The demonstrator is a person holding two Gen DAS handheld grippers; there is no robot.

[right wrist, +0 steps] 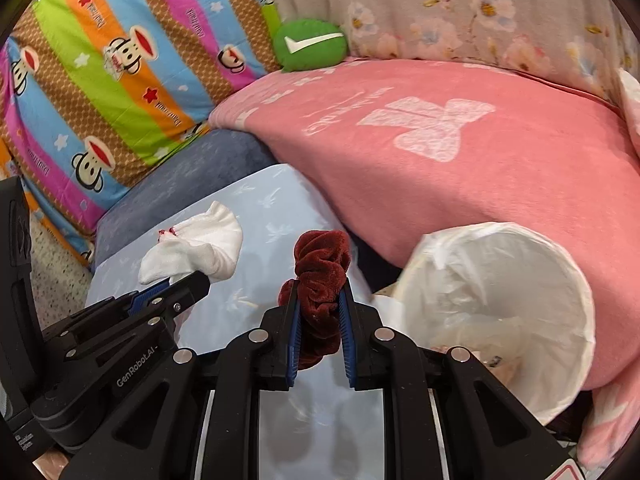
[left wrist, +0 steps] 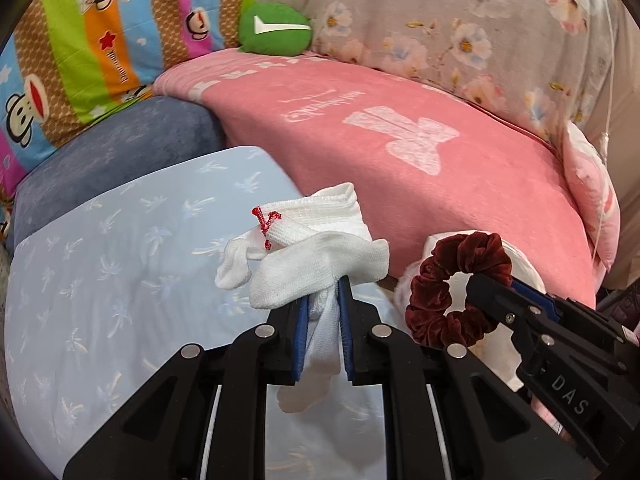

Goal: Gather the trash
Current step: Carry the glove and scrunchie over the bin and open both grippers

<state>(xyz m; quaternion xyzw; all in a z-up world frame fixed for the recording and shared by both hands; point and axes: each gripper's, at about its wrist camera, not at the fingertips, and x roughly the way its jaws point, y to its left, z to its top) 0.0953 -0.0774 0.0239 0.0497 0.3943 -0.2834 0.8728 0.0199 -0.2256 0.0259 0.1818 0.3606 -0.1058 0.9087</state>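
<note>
My left gripper is shut on a pair of white socks joined by a red thread, held up above the pale blue cloth. The right wrist view shows those socks at the left, in the left gripper. My right gripper is shut on a dark red velvet scrunchie, which the left wrist view shows as a ring at the right. A white-lined trash bin stands open just right of the scrunchie, with some wrappers inside.
A pink blanket covers the cushion behind the bin. A blue cushion, a striped monkey-print pillow, a green round toy and a floral cover lie at the back. The pale blue palm-print cloth spreads below both grippers.
</note>
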